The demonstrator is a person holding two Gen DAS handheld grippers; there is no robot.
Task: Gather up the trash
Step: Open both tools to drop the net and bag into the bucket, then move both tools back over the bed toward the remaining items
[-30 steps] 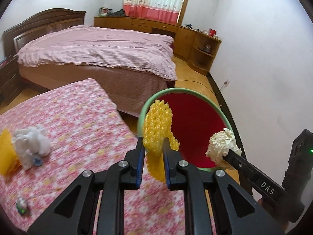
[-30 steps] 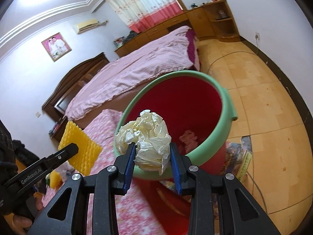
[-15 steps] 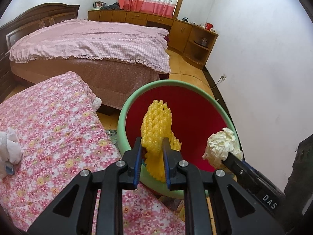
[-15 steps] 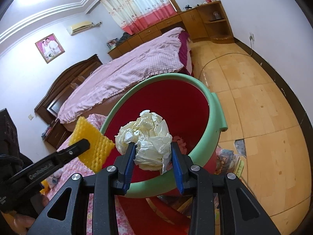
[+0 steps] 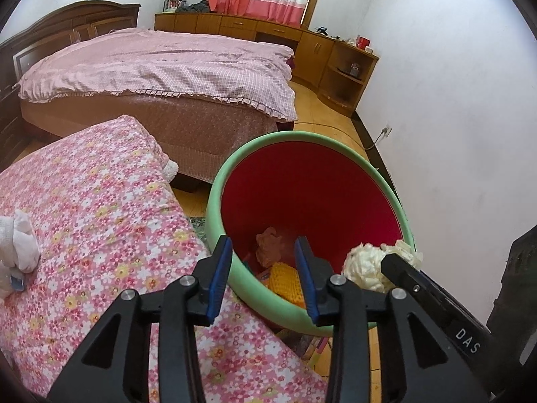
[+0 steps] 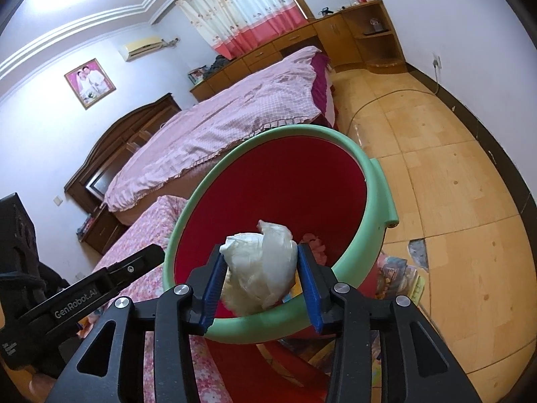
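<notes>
Red inside and green around its rim, the bin point(image 5: 295, 141) sits under both our hand-held grippers so trash falls in: the left hand-held gripper point(image 5: 263, 277) is opening empty above the yellow foam net point(image 5: 285, 280), while the right hand-held gripper point(image 6: 260, 283) is opening around the paper ball point(image 6: 260, 268).

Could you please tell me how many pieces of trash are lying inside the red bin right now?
2 visible in the red bin: a yellow foam net and a pink crumpled wad behind it; the near rim may hide more.

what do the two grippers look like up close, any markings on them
Both are black, angular frames with silver bolts and blue ribbed pads. The left gripper reads "GenRobot.AI" along one finger, seen from the right wrist; the right gripper shows "DAS" in white.
</notes>
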